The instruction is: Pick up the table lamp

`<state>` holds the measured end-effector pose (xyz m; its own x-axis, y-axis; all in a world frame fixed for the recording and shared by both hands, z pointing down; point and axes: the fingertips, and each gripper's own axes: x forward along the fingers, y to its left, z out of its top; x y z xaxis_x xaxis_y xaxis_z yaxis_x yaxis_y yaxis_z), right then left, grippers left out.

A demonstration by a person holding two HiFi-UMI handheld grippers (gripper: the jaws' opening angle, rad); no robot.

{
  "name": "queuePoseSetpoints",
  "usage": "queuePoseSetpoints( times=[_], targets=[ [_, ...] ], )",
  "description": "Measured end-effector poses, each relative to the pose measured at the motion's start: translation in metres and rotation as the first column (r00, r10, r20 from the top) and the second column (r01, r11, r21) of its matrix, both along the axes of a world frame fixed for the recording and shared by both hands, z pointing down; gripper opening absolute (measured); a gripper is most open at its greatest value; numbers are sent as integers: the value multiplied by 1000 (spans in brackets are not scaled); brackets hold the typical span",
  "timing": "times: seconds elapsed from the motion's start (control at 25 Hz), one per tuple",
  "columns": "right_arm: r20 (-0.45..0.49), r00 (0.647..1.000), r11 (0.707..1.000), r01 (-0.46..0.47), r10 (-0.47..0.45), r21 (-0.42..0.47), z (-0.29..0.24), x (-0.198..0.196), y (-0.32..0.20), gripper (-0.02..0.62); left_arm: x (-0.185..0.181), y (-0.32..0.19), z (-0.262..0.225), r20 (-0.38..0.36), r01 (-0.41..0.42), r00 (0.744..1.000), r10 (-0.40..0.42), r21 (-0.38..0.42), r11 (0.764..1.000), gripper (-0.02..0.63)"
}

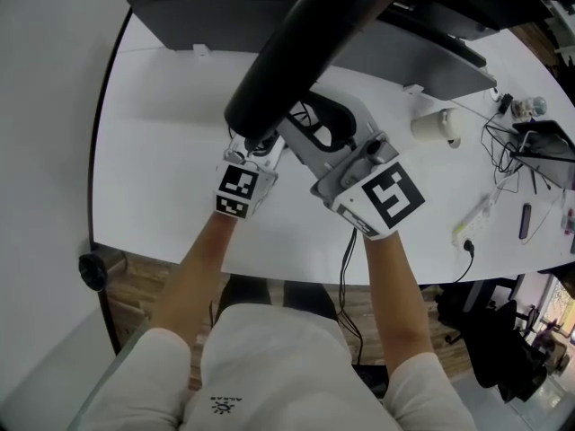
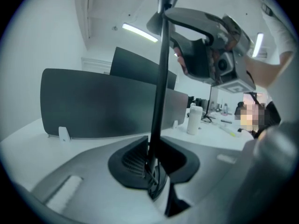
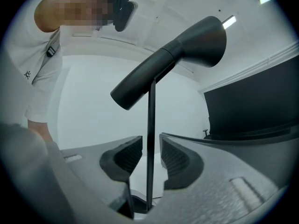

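Left gripper [image 2: 152, 164] is closed on the table lamp's [image 1: 287, 70] thin stem [image 2: 160, 78], low over the white surface [image 1: 162, 178]. Right gripper [image 3: 150, 155] stands wide open around that stem, not touching it. Risk, as judged: the top-heavy head [image 3: 173, 64] could pivot in the single narrow pinch and tip the lamp.

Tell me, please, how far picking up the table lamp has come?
Done: both grippers are at the thin stem of the table lamp. In hand: the left gripper is shut on the stem; the right gripper has it between open jaws, untouched. Left: the lift itself; the base is mostly hidden, so I cannot tell whether it is off the table.
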<state>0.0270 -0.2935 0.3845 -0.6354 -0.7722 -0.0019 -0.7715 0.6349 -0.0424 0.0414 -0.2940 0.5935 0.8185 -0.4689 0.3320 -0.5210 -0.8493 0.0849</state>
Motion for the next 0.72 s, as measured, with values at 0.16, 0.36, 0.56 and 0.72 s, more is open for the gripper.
queuePoseSetpoints(
  times=[0.16,0.36,0.56,0.72],
  targets=[
    [-10,1000,1000,20,-20,9,0,-5,-2,127,1,-1,3,0,2,1000,-2,0,1000,41],
    [-4,999,999,36,-36,13,-2,-6,-4,123,2,-3,4,1,2,1000,-2,5,1000,29],
    [-2,999,999,50,-50,11,-2,-6,-3,118,3,-2,4,-3,-1,1000,1,8,1000,26],
    [4,999,999,51,-51,18,-6,-6,-2,55,4,-3,4,-18,6,1000,-6,5,1000,26]
  ],
)
